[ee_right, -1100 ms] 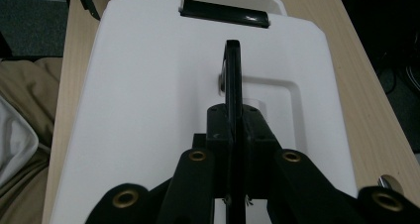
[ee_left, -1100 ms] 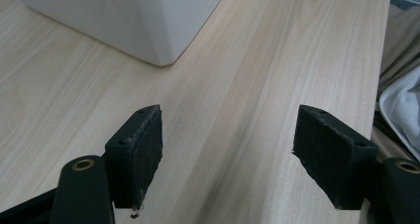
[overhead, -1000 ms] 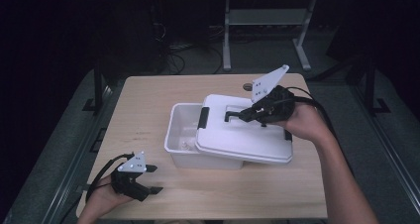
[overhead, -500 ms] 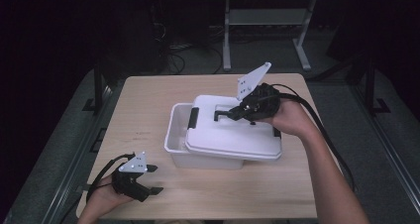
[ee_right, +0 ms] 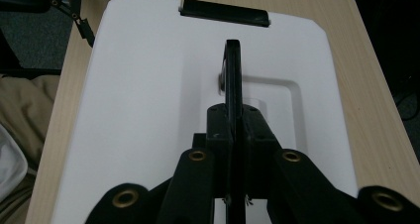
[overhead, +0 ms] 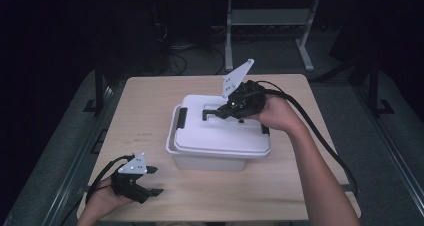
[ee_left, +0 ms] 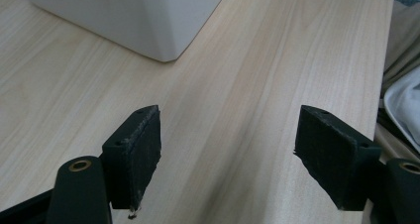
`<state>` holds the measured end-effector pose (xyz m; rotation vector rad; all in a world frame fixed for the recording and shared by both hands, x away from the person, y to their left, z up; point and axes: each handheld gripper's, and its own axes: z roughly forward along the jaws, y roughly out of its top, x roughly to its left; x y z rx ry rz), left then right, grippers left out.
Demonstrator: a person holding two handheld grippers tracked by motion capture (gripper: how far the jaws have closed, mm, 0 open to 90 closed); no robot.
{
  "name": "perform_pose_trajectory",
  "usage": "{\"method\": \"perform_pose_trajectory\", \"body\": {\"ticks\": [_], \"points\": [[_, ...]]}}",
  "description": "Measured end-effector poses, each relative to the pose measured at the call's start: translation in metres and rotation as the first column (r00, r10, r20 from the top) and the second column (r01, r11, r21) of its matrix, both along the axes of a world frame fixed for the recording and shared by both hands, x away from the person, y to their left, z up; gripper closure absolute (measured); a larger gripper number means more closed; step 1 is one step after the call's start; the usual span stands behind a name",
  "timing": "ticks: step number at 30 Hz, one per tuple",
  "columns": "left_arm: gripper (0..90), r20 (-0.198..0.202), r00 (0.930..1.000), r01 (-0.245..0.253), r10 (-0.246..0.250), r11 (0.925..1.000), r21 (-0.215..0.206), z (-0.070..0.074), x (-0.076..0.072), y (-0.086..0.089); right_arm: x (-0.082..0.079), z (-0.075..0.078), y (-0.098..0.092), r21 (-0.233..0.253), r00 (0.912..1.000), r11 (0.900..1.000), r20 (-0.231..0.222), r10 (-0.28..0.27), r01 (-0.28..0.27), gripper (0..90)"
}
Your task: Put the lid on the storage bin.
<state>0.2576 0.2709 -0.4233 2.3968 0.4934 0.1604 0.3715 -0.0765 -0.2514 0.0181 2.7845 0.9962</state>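
Dark room all around, cables and a metal stand on the floor behind, and my light wooden bench (overhead: 150, 116) sits lit up in the middle of it. On the bench is a white rectangular plastic storage box (overhead: 220, 158) with a white lid (overhead: 220, 133) lying on top. From the high view the lid looks slightly skewed, with the box rim peeking out at the left side, so I can't tell if it's fully seated. It has a black latch (overhead: 182, 116) at the left end.

My right gripper (overhead: 225, 110) is over the middle of the lid, fingers pressed together on the black handle (ee_right: 233, 65) that stands up out of the recess in the lid top. In the right gripper view that handle runs thin and upright straight between the fingers (ee_right: 220, 135), and another black latch (ee_right: 225, 12) shows at the far edge of the lid.

My left gripper (overhead: 152, 181) is well apart from the box, down at the near left corner of the bench, fingers (ee_left: 136, 152) spread wide with just bare wood between them. The left gripper view catches a bottom corner of the box (ee_left: 158, 30) up ahead.
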Motion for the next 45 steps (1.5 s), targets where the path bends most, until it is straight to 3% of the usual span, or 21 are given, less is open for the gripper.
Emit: {"method": "perform_pose_trajectory", "body": {"ticks": [15,45], "points": [[25.6,0.001,1.0,-0.002,0.002,1.0,-0.006,0.001,0.0,0.002,0.018,-0.018,0.025,0.002,0.9999,1.0,-0.017,0.001,-0.001,83.9],[25.6,-0.004,1.0,-0.009,0.009,0.9998,-0.02,0.001,0.001,0.003,0.029,-0.043,0.04,-0.025,0.9982,1.0,-0.059,0.003,-0.004,83.7]]}}
